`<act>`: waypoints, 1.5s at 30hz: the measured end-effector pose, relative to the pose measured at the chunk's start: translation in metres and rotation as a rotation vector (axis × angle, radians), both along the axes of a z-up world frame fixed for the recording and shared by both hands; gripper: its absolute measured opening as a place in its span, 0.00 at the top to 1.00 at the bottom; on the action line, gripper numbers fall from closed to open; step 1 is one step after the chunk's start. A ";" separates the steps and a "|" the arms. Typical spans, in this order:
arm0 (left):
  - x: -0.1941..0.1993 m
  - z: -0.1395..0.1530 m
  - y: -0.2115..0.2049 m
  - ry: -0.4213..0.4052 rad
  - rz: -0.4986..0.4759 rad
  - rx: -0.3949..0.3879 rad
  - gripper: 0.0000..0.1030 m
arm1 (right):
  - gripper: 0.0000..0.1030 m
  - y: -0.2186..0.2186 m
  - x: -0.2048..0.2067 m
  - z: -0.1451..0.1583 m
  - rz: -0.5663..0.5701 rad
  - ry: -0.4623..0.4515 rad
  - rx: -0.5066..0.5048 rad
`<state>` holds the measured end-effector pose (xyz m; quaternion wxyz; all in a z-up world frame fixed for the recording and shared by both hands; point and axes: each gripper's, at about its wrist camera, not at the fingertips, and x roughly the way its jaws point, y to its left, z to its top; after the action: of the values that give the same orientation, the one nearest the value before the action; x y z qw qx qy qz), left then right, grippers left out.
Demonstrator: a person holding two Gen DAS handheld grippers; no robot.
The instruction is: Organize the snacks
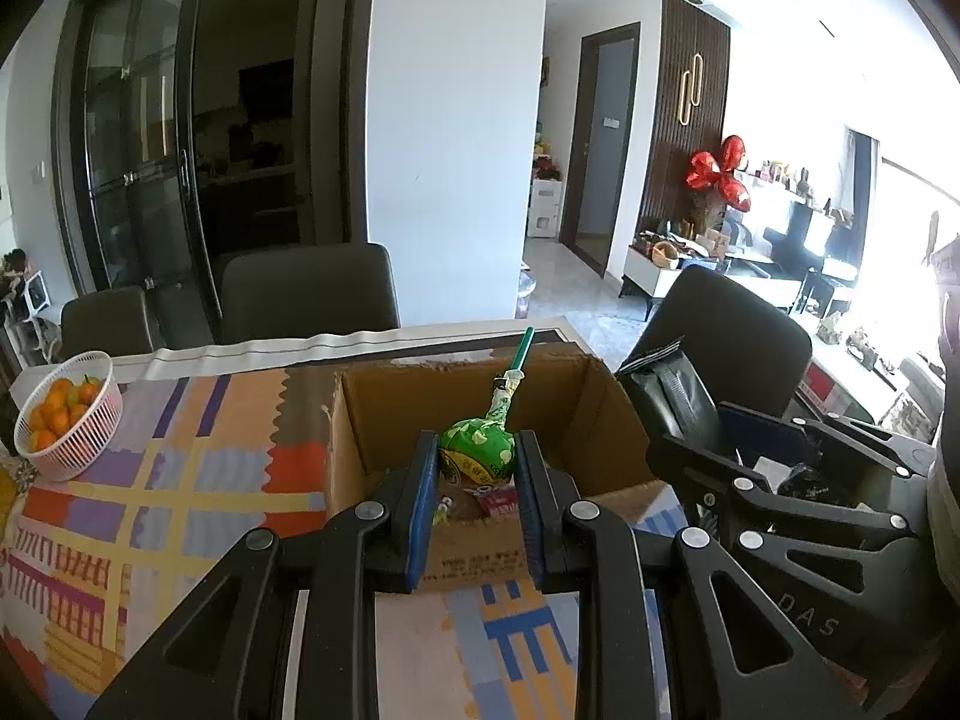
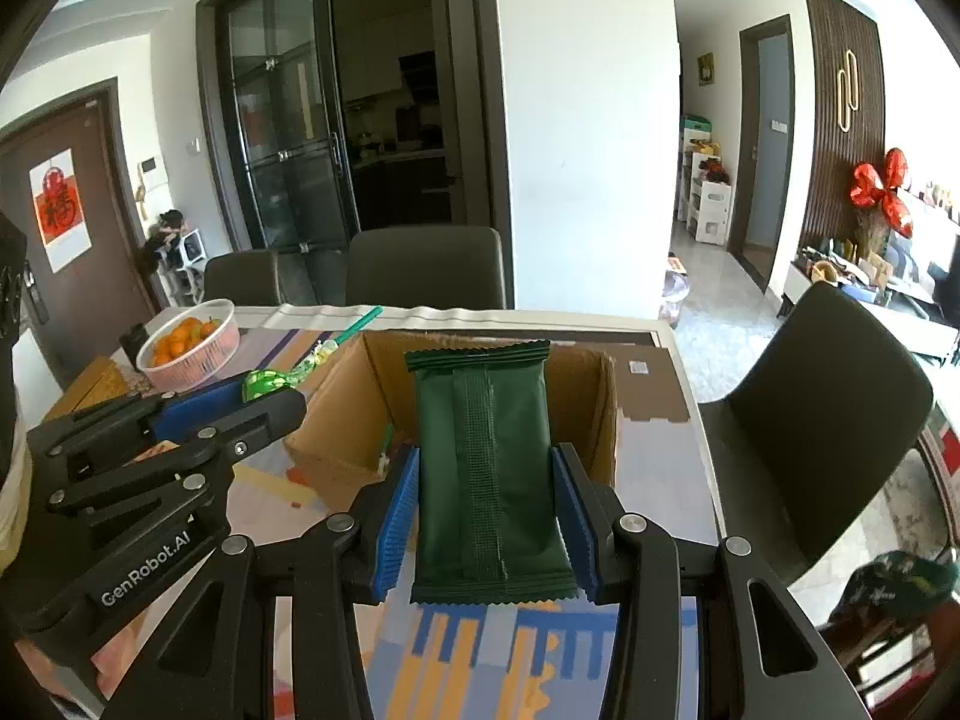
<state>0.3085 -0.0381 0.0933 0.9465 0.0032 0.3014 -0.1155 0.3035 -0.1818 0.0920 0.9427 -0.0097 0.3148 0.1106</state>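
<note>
Left of the cardboard box (image 1: 480, 420), basket of oranges (image 1: 66, 414) on the counter (image 1: 180, 480). Over the box: left gripper (image 1: 477, 468) jaws clenched on green lollipop (image 1: 477, 450), light, hard, best held by its head; right gripper (image 2: 486, 516) jaws grasping dark green packet (image 2: 489, 468), soft, crushable, mid-body.

Matt cardboard box (image 2: 468, 384), glossy lollipop wrapper (image 1: 477, 450)

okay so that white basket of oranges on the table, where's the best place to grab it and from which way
Probably the rim of the white basket, taken from above. It stands upright and open, the oranges sit below the rim, and the slatted wall flares outward, so a thin edge suits two fingers better than its wide body. Both hand-held grippers are full now: the left hand-held gripper holds a lollipop, the right hand-held gripper a green packet.
</note>
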 end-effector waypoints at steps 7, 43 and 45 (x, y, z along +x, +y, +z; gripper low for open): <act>0.031 0.001 0.003 0.012 0.015 0.024 0.75 | 0.56 0.004 0.035 0.003 -0.007 0.024 -0.019; -0.040 0.007 0.018 -0.033 0.090 0.095 0.24 | 0.24 -0.008 -0.020 0.009 -0.084 -0.036 -0.070; -0.054 0.009 0.020 -0.050 0.083 0.104 0.21 | 0.20 -0.009 -0.034 0.012 -0.088 -0.053 -0.068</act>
<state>0.2547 -0.0185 0.1023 0.9562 0.0424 0.2833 -0.0601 0.2692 -0.1903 0.1040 0.9537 -0.0306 0.2936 0.0579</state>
